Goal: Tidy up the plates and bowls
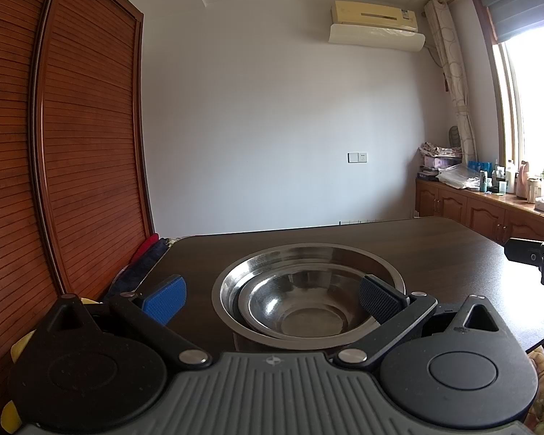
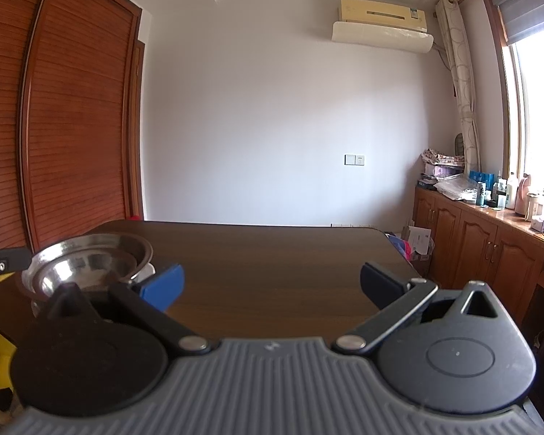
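You are holding the left gripper (image 1: pixel 272 299) directly in front of the nested steel bowls: a smaller shiny stainless-steel bowl (image 1: pixel 301 308) is sitting inside a larger stainless-steel basin (image 1: pixel 308 257), and both are resting on the dark wood-grain counter (image 1: pixel 435 250) toward its near left corner. The fingers are spread wide and gripping nothing; the blue left pad (image 1: pixel 165 299) is standing outside the basin's rim, while the dark right pad (image 1: pixel 379 299) is overlapping the rim of the smaller bowl in view, though you cannot tell whether it is touching.

The right gripper (image 2: pixel 270 284) is also spread wide and holding nothing, pointing over bare counter; from it the bowls are lying well off to the left. So the left hand is looking like the nearer one for any coming grasp. The bowls are round, with no long axis, so the rim is what matters.

No readable brand or label is showing on the bowls; the sticker on the wall air conditioner (image 1: pixel 375 18) is too small to read.
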`<state>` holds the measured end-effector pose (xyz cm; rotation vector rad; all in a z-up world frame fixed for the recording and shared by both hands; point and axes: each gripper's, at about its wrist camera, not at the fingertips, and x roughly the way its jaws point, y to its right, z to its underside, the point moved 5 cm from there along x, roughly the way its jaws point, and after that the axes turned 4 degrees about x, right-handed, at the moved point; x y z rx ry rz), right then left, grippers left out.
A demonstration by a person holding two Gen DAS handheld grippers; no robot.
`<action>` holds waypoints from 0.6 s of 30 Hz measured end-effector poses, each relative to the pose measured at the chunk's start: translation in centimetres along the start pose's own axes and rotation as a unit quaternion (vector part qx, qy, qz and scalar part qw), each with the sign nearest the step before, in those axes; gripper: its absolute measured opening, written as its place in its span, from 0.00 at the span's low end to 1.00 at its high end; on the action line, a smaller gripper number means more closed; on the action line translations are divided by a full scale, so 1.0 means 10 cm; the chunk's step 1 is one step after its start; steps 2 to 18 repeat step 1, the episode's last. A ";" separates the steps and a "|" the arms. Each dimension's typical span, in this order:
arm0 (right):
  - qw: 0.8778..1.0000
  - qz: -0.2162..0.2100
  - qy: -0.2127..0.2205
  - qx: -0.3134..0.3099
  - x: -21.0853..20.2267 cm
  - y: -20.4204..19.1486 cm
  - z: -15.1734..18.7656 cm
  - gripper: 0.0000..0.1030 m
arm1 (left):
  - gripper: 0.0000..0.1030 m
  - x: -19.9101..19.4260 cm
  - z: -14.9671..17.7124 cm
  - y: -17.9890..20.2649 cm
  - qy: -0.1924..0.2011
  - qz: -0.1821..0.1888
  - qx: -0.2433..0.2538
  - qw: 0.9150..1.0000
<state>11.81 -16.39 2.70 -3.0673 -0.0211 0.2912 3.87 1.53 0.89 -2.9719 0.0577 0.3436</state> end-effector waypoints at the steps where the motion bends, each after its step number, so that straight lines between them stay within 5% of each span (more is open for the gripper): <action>1: 1.000 0.000 0.000 0.000 0.00 0.00 0.00 1.00 | 1.00 0.00 0.01 0.01 0.000 0.001 0.000 1.000; 18: 1.000 0.000 0.000 0.000 0.00 0.00 0.00 1.00 | 1.00 0.00 0.01 0.01 0.000 0.001 0.000 1.000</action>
